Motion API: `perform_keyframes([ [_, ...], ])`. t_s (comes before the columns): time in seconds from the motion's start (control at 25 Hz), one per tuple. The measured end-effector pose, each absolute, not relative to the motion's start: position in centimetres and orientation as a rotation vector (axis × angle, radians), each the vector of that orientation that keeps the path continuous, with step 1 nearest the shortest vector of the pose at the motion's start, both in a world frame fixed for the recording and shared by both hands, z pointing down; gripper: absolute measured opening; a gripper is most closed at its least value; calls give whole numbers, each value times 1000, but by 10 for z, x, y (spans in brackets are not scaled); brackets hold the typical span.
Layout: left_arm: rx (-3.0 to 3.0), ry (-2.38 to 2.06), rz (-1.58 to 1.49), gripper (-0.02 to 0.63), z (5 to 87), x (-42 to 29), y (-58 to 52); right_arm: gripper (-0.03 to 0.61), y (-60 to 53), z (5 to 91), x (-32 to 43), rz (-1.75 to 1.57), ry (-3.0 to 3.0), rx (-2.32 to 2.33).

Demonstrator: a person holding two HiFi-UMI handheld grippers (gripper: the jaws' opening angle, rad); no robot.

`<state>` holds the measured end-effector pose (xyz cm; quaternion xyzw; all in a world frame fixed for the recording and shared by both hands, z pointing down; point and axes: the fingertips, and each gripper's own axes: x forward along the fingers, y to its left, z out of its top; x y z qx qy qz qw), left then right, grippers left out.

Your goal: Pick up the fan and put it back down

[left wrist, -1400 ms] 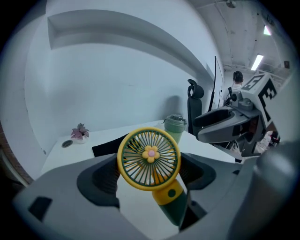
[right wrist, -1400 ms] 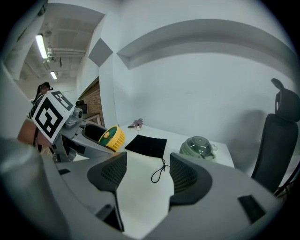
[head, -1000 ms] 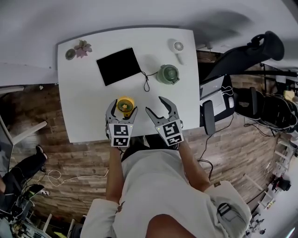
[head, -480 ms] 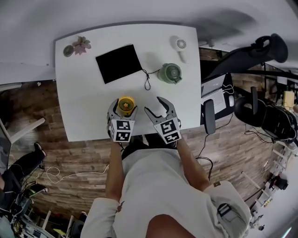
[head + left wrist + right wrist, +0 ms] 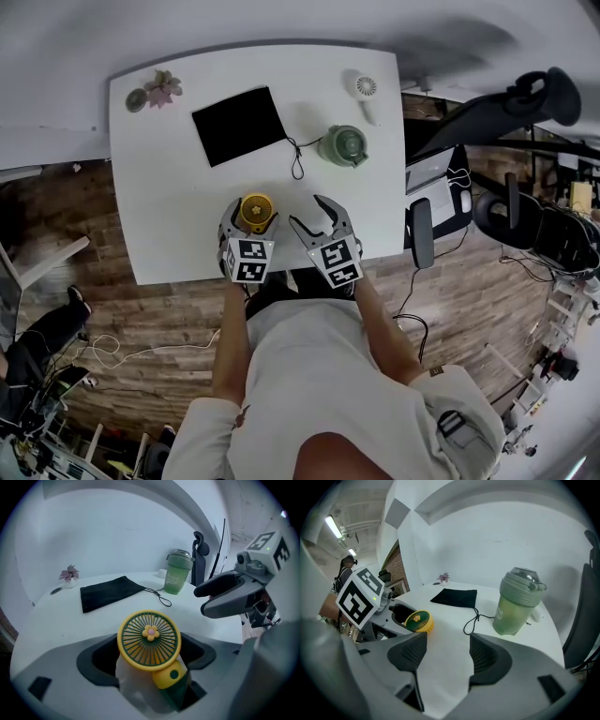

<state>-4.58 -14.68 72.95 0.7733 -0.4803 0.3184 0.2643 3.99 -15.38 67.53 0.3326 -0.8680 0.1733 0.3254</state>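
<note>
As the left gripper's (image 5: 250, 210) jaws open, the fan (image 5: 149, 639) sits tilted between them.

White table (image 5: 169, 216) front: yellow round plastic fan (image 5: 254, 212), inside left gripper (image 5: 251, 219).
Behind it: black cloth pouch (image 5: 239, 127).
Back right: green lidded bottle (image 5: 341, 146).

White worktop (image 5: 169, 187) carrying plant (image 5: 165, 90), pouch (image 5: 239, 127), bottle (image 5: 341, 146) and white fan (image 5: 365, 89) toward the back. Yellow fan (image 5: 255, 211) tilted near the front edge; contact unclear.
</note>
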Motion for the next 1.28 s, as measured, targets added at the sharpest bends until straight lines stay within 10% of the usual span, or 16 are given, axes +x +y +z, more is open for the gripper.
perform_keyframes([
  [1.28, 2258, -1472, 680, 396, 646, -58, -141, 281, -141, 606, 38, 258, -2355, 1069],
])
